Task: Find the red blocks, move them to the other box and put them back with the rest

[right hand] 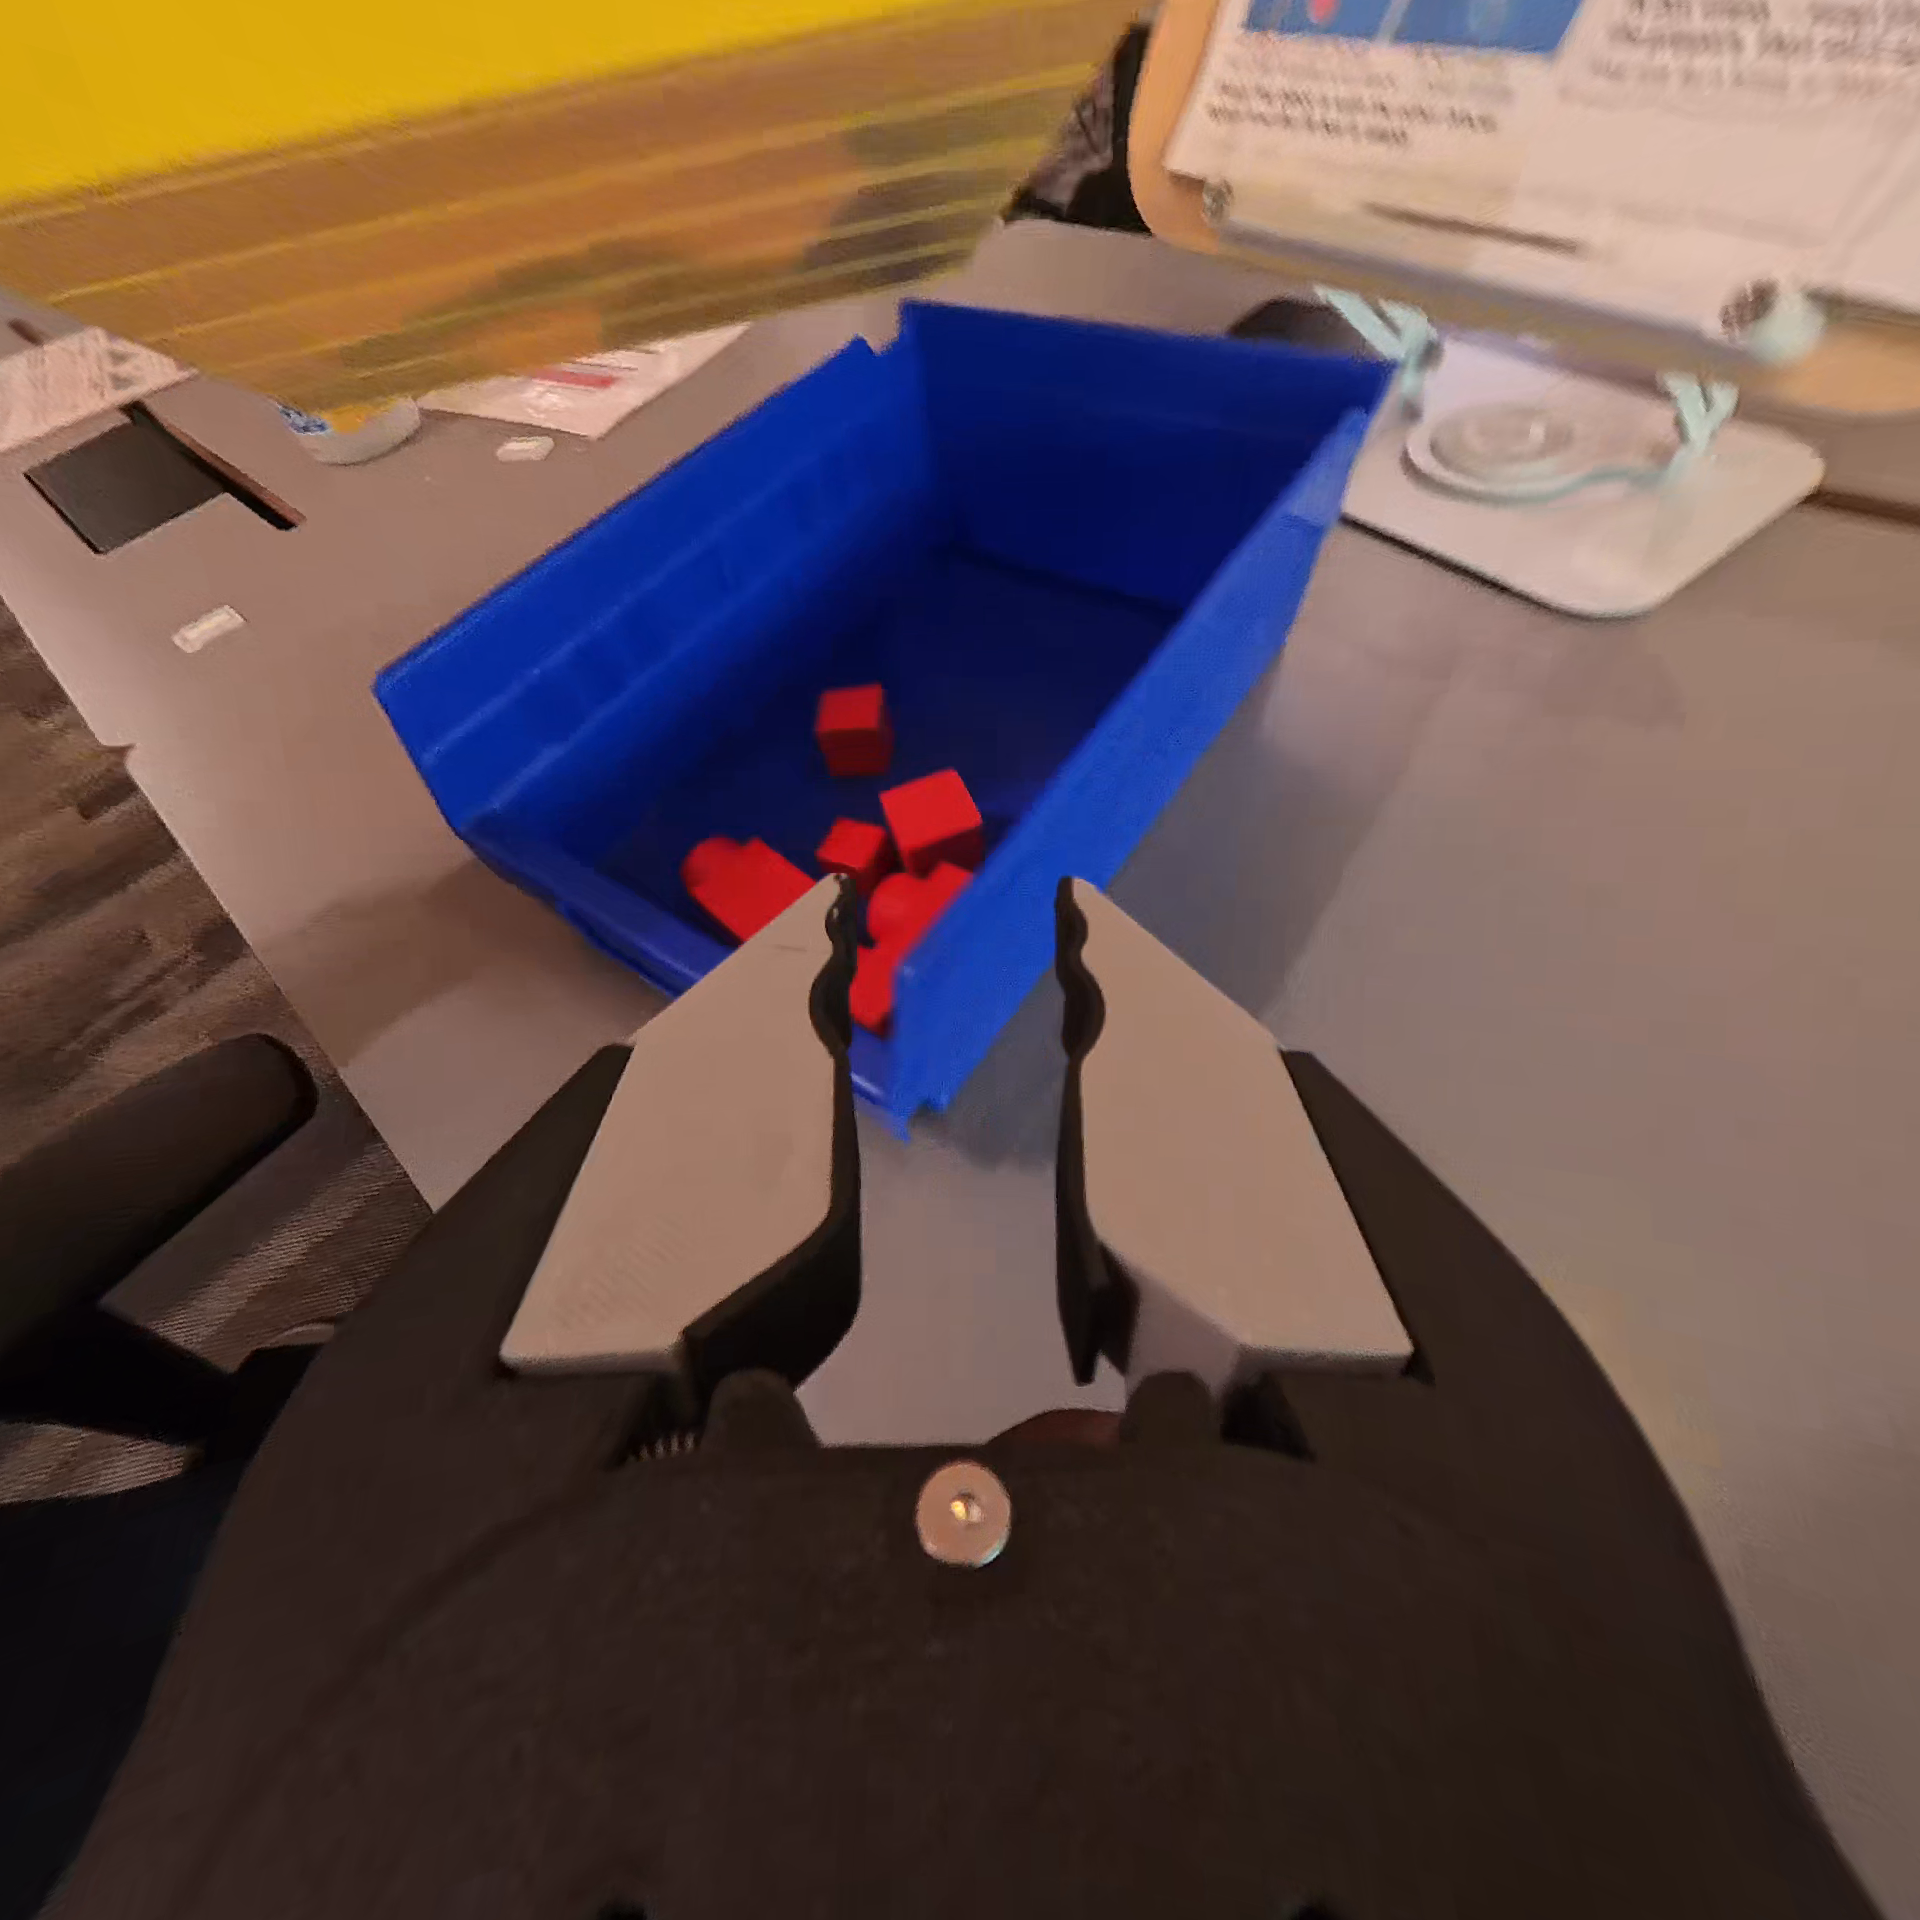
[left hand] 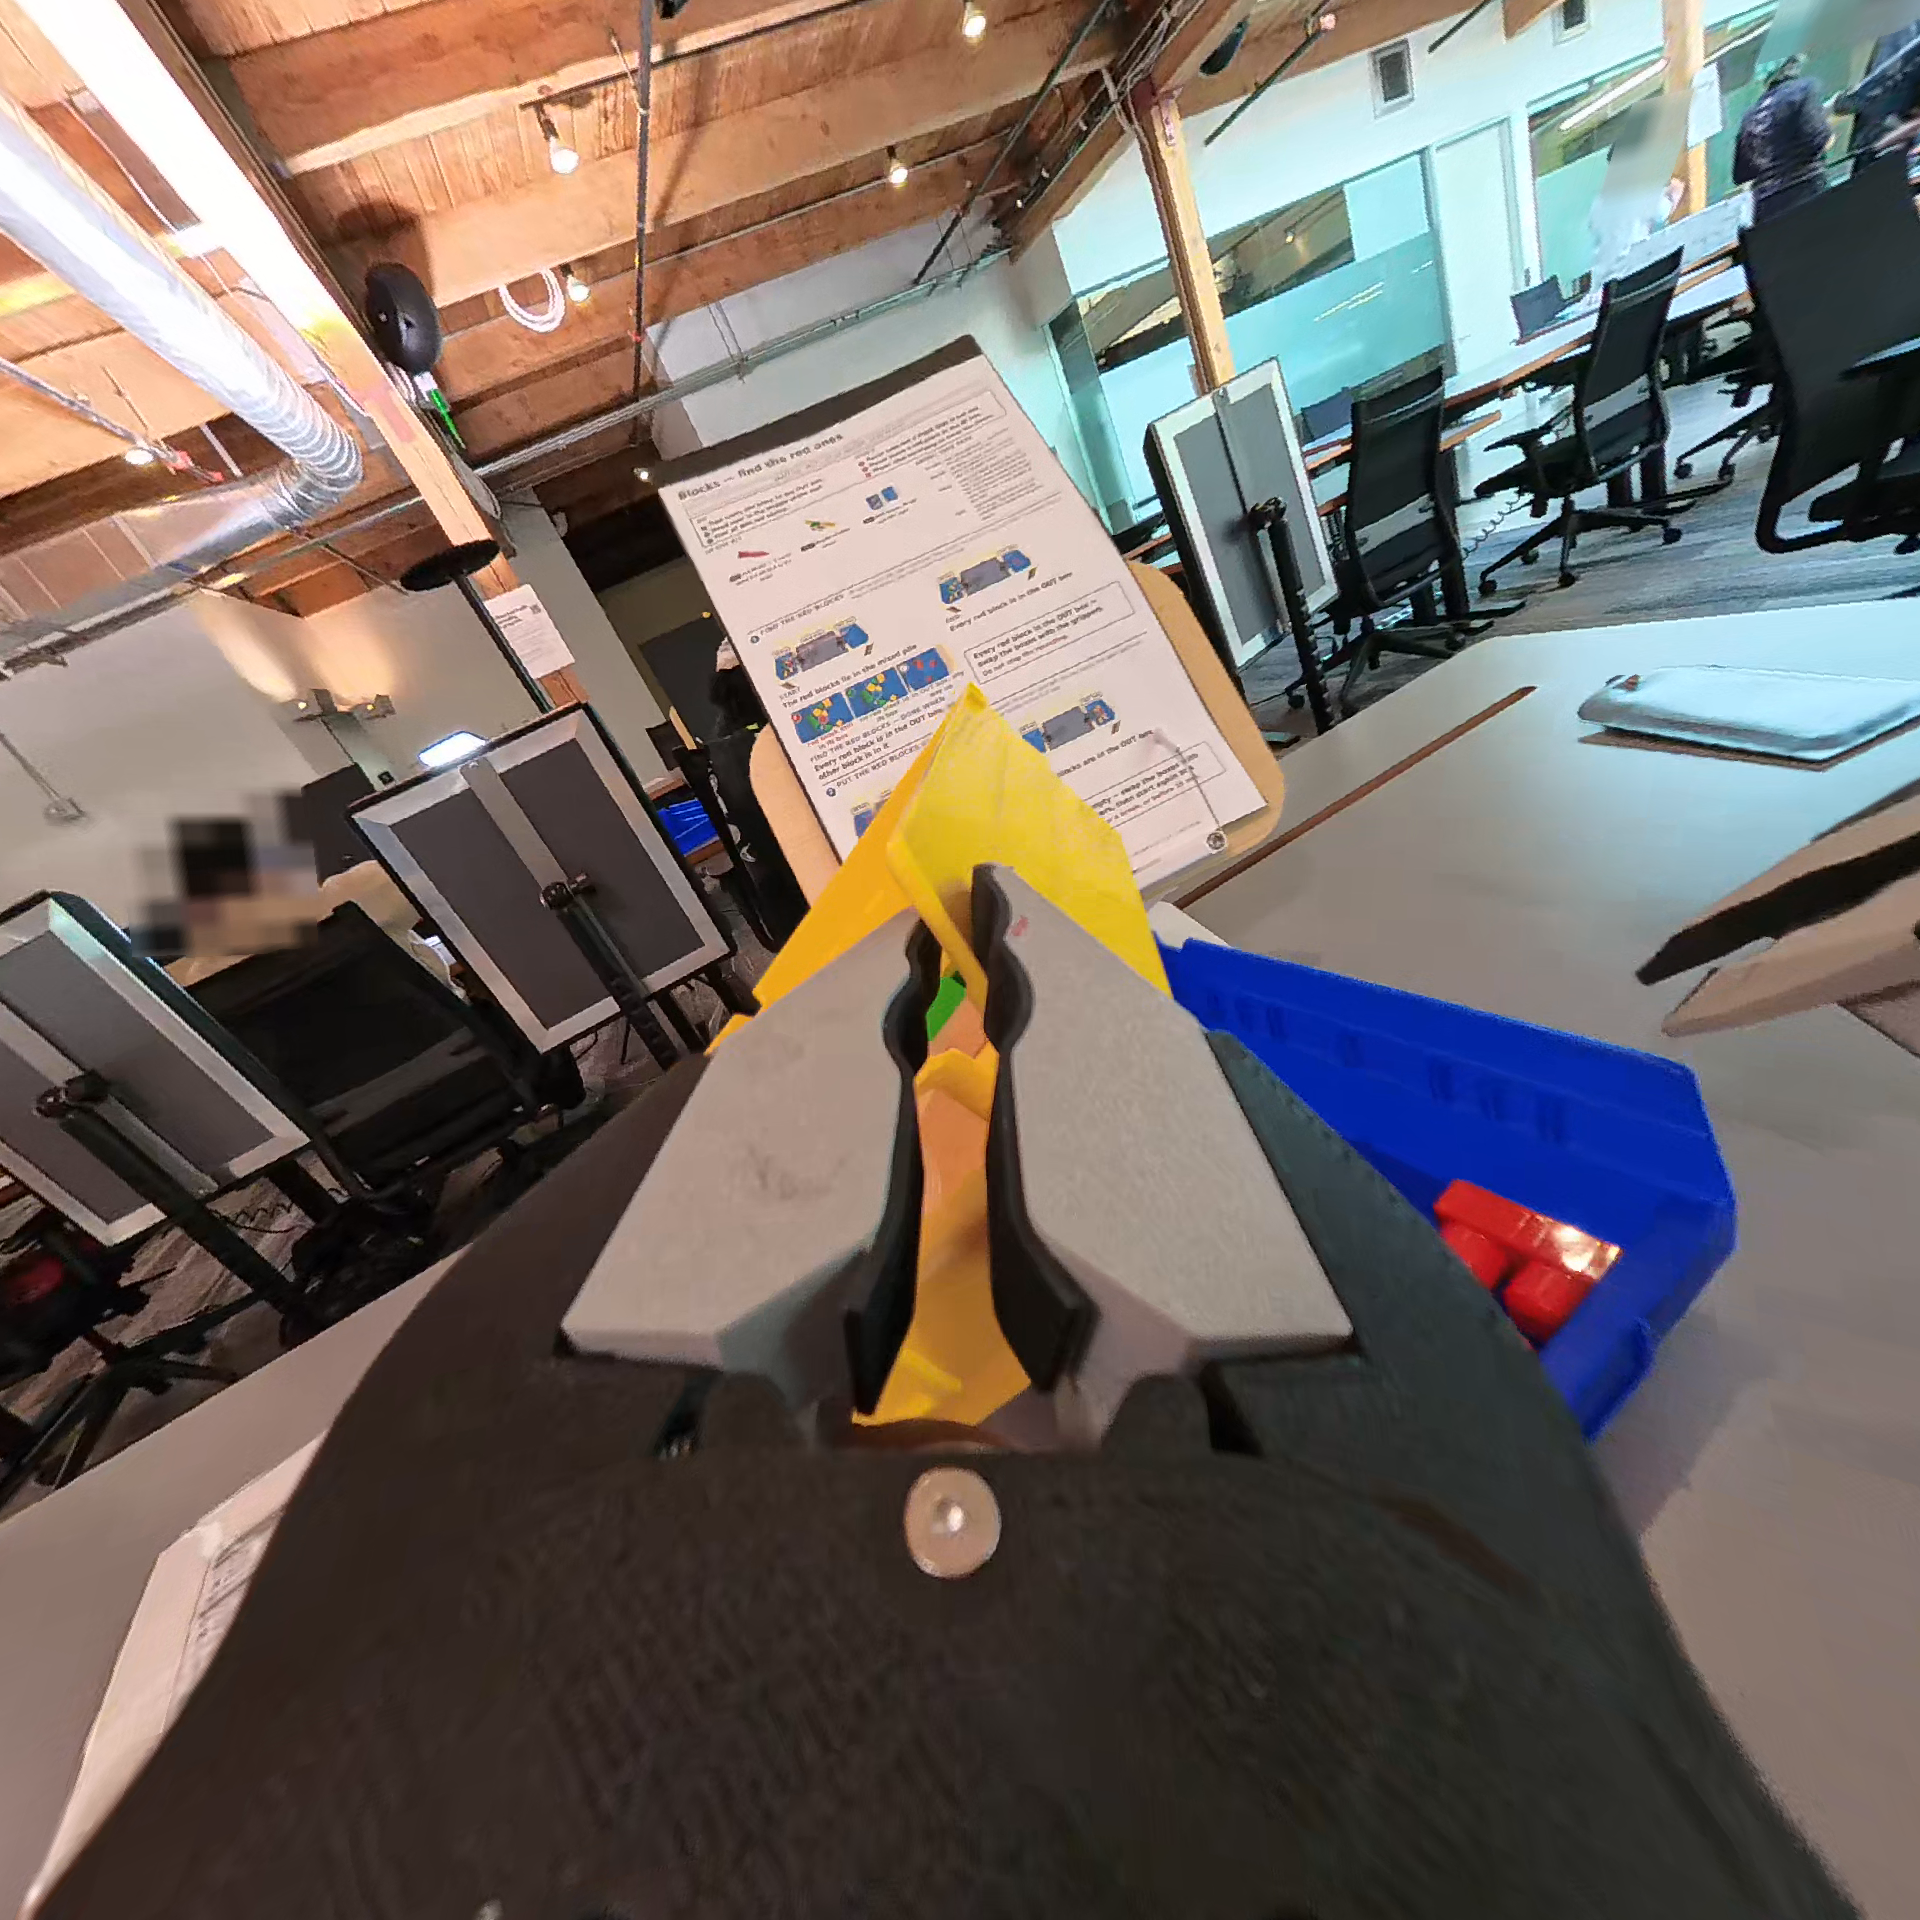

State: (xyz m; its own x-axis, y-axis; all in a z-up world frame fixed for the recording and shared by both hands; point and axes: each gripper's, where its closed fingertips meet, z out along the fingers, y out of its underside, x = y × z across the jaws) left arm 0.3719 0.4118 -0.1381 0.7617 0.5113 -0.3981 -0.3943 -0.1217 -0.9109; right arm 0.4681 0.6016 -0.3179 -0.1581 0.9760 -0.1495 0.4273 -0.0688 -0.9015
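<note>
Counted in view: two bins, one blue bin (right hand: 665,665) and one yellow bin (left hand: 997,821). At least six red blocks (right hand: 930,821) are seen in the blue bin, some partly hidden behind a fingertip, so the exact count cannot be told. One green block (left hand: 948,1006) is glimpsed in the yellow bin. Two grippers: left gripper (left hand: 956,914), right gripper (right hand: 951,894). One instruction sheet (left hand: 935,582) on one stand (right hand: 1558,499).

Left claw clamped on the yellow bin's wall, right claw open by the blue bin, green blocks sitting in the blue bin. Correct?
One error: the blocks in the blue bin are red, not green, as the right wrist view shows. The rest stands: left claw grips the yellow bin, right claw open.
</note>
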